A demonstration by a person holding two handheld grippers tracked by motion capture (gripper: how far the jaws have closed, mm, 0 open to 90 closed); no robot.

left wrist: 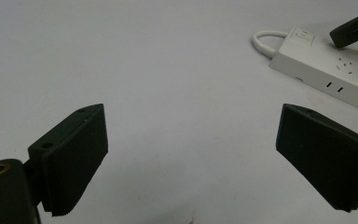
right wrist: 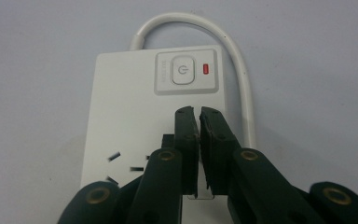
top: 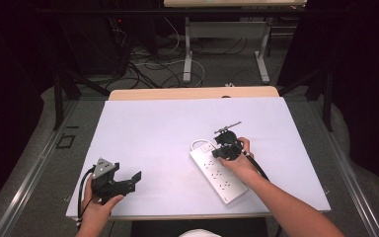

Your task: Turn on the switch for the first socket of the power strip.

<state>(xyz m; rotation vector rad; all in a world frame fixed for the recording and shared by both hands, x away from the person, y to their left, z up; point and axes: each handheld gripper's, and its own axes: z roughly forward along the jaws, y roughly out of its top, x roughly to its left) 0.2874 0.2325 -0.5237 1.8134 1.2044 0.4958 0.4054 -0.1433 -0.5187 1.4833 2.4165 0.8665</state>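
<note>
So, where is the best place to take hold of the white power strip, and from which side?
Probably across the power strip body's two long edges, coming straight down from above. It lies flat on the table, so only those parallel sides offer opposing faces. The open left tool is free; grip mid-length, away from the cable.

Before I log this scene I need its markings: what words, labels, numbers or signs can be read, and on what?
Power symbol, a circle with a stroke: on the button of the white power strip.
Small raised lettering beside that button: too blurred to read.
Red indicator next to the button: a light, no text.
No other readable words, brands or numbers.
</note>
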